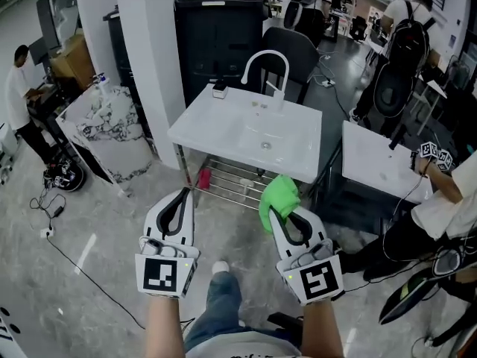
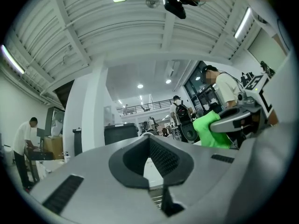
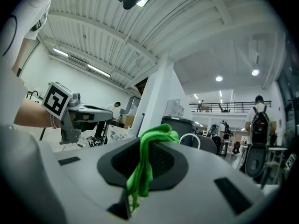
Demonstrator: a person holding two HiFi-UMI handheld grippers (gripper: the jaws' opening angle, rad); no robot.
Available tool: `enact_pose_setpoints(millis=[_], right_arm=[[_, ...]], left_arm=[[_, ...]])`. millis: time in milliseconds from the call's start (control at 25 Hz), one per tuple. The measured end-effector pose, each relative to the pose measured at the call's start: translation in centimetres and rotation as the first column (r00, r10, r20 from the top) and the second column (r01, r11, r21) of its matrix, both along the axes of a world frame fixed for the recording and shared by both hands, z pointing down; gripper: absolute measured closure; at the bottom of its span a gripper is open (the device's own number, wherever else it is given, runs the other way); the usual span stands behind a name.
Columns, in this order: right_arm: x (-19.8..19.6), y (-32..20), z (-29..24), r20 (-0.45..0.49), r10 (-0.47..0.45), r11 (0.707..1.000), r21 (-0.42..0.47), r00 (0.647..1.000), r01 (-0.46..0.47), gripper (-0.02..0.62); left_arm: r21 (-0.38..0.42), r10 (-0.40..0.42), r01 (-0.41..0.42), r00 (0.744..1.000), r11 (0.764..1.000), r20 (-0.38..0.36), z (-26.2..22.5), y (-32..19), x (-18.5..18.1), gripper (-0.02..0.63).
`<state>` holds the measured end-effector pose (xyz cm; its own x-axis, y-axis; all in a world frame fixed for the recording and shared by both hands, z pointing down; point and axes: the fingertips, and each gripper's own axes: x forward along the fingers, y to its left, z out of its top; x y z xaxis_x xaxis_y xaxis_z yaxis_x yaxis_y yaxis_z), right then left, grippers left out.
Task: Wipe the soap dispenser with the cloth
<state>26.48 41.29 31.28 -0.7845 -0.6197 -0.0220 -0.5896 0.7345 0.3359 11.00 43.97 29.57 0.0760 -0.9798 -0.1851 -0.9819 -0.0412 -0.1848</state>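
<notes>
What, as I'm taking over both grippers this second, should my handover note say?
Left gripper: fingers shut, empty, short of the sink.
Right gripper: shut on the green cloth, bunched at its tips.
Soap dispenser: seemingly the small object on the sink's back left corner; neither gripper is near it.
Done: cloth gripped.
To do: reach the dispenser, wipe it.

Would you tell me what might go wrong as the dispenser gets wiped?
The cloth is pinched by one fold in the right claw, the rest bunched loose; it may slip out while rubbing. The soap dispenser stands at the back corner of the sink, near its edge, and the left claw is shut and far away, so a push could topple it.
</notes>
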Motion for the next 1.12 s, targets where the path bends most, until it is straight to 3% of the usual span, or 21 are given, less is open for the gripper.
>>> enact_pose_setpoints(millis=[360, 640, 1000, 1120], right_arm=[[-6.6, -14.5, 0.8, -0.049, 0.025, 0.998, -0.048, 0.998, -0.027, 0.549], [-11.7, -26.1, 1.0, -0.044, 0.055, 0.997, -0.06, 0.998, -0.057, 0.549], [-13.9, -33.0, 2.8, -0.023, 0.088, 0.987, -0.132, 0.996, -0.09, 0.549], [-14.4, -35.1, 3.7, -0.022, 0.087, 0.983, -0.159, 0.996, -0.089, 0.549]], left_arm=[[-0.025, -0.028, 0.027, 0.999, 0.999, -0.041, 0.5, -14.1, -8.3, 0.592], [-0.072, 0.009, -0.013, 0.998, 0.997, -0.061, 1.3, -25.5, -13.9, 0.592], [-0.129, 0.034, -0.041, 0.998, 0.991, -0.062, 2.8, -32.8, -16.4, 0.592], [-0.157, 0.044, -0.057, 0.996, 0.986, -0.083, 3.9, -34.9, -17.3, 0.558]])
